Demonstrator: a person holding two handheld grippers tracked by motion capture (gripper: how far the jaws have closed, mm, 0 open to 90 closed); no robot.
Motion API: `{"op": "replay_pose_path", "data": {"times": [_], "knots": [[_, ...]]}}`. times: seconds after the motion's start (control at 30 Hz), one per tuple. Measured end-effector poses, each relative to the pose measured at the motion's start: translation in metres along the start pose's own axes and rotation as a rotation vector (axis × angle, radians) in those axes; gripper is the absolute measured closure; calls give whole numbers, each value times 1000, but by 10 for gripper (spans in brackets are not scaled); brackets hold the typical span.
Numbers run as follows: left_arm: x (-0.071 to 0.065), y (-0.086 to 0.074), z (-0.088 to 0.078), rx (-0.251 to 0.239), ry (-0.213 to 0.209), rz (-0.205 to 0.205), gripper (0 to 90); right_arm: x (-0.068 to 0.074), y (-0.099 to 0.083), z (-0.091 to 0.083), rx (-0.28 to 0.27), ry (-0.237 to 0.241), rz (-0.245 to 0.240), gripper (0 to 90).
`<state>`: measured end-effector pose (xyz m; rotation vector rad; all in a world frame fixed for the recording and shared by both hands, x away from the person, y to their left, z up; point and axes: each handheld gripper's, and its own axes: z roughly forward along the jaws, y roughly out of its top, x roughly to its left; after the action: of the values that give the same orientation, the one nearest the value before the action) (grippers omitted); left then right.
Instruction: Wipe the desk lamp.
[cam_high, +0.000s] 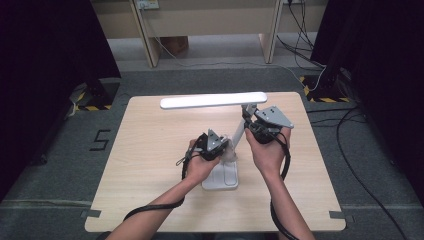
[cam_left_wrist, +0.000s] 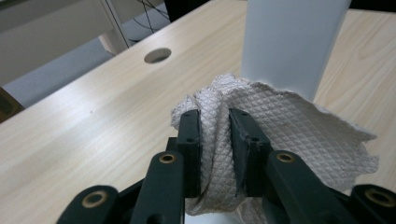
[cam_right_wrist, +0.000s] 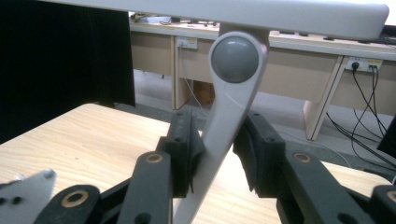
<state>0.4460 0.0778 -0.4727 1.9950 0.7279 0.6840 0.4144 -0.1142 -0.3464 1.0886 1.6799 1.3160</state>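
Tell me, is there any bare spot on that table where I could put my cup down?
Yes. The table lies bare all along its left side, from the lit lamp head down to the near edge, and again along the right edge beyond the right hand. The middle is crowded: the lamp base, its arm, the cloth and both grippers.

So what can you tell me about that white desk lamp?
The lamp looks like white plastic. It has a flat base on the table, a slanted arm with a grey round hinge, and a long bar head that is lit and lies level. The right gripper straddles the arm near the top. The left gripper pinches a quilted cloth against its lower part.
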Motion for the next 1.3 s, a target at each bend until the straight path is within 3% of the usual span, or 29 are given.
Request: {"op": "replay_pose_path", "data": {"times": [0.47,0.7,1.0,1.3], "knots": [[6,-9,6,89,-44,10,745,5,1,1,3,-3,-5,661],[8,-13,4,103,-59,1,744,5,1,1,6,-8,-8,646],[16,-7,-13,98,-63,-29,745,1,-3,-4,7,-7,9,512],[24,-10,-34,86,-67,-65,743,3,-25,-18,14,31,17,420]]}}
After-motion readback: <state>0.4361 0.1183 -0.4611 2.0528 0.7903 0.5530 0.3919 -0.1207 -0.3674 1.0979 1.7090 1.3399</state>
